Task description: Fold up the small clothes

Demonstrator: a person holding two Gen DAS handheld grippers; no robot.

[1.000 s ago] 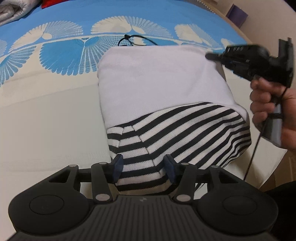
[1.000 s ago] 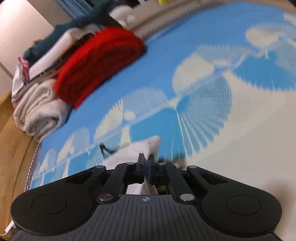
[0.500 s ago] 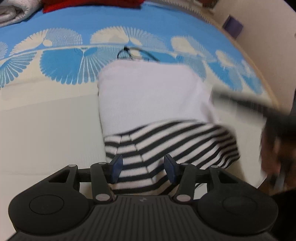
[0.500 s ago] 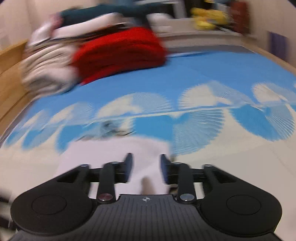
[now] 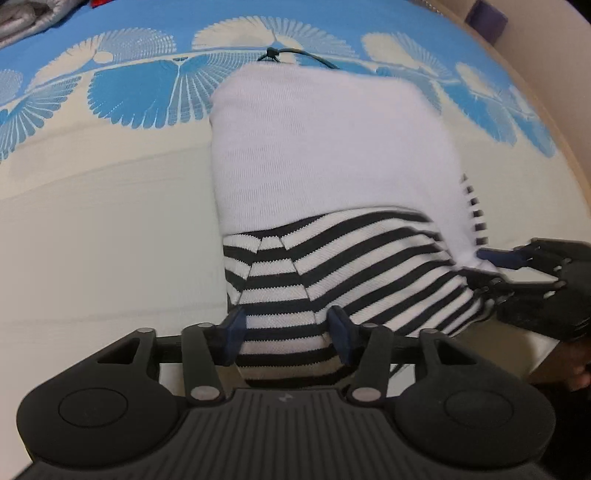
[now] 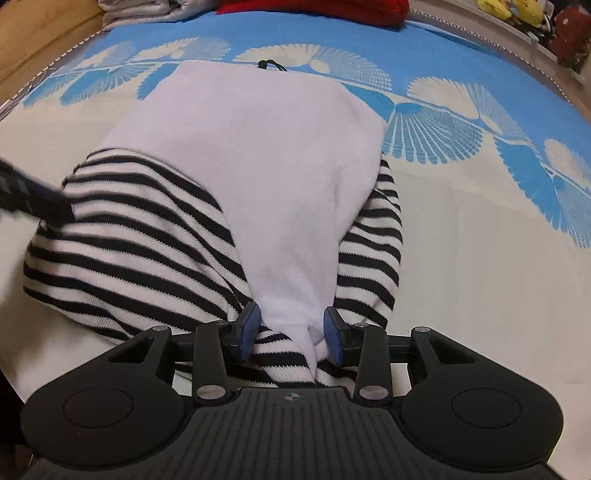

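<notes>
My left gripper point(image 5: 286, 338) is angled steeply down at the near edge of the garment point(image 5: 332, 177), jaws about half apart, with the black-and-white striped hem point(image 5: 291, 295) bunched between the blue pads point(image 5: 232, 332); the pads sit against the fabric on both sides, though whether they are really biting or only bracketing it I cannot tell; over on the right side my other tool shows up edge-on, my right gripper point(image 6: 291, 332), its blue tip point(image 5: 495, 256) touching the white corner of the cloth, my hand point(image 5: 565, 365) just behind it at the frame edge; from its own camera that right one has jaws that have just been closing a little from half open, and the gathered white corner point(image 6: 295, 314) with some striped knit under it lies between the pads; the white bunch does not fill the gap, so I read it as not clamped; the garment itself lies folded on the bedspread point(image 6: 480, 240), white panel on top, stripes spilling out on both sides near me, its far edge reaching the blue fan-pattern band point(image 5: 140, 92); a thin black cord point(image 5: 291, 55) peeks out just beyond that far edge; a red folded item point(image 6: 314, 7) and a pale grey bundle point(image 6: 144, 7) sit well apart at the head of the bed.
</notes>
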